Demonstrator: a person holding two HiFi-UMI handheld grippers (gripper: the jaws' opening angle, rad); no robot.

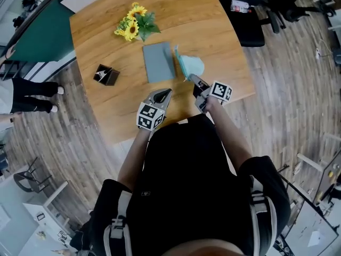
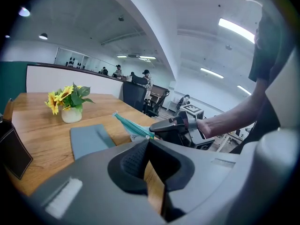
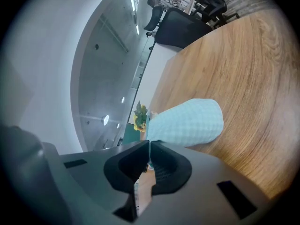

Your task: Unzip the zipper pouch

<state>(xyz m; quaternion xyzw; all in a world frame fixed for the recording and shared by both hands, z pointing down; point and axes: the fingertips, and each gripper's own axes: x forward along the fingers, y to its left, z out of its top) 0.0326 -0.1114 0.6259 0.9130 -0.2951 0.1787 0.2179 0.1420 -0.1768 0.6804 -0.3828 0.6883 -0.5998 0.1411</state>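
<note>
Head view, left to right: small black box, sunflowers, flat grey mat on the smooth wooden tabletop. Left gripper closed on nothing. Teal checked pouch, soft cloth, rounded far end, just right of the mat, raised by its near end. Right gripper pinched tight on that end. Likely trouble: limp pouch dragged whole instead of unzipping, with no second hold; thin pinch slipping off.

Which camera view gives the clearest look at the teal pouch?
The right gripper view: the teal pouch looms large, its checked fabric plain, pinched by the right gripper. The head view shows it small; the left gripper view shows it edge-on.
</note>
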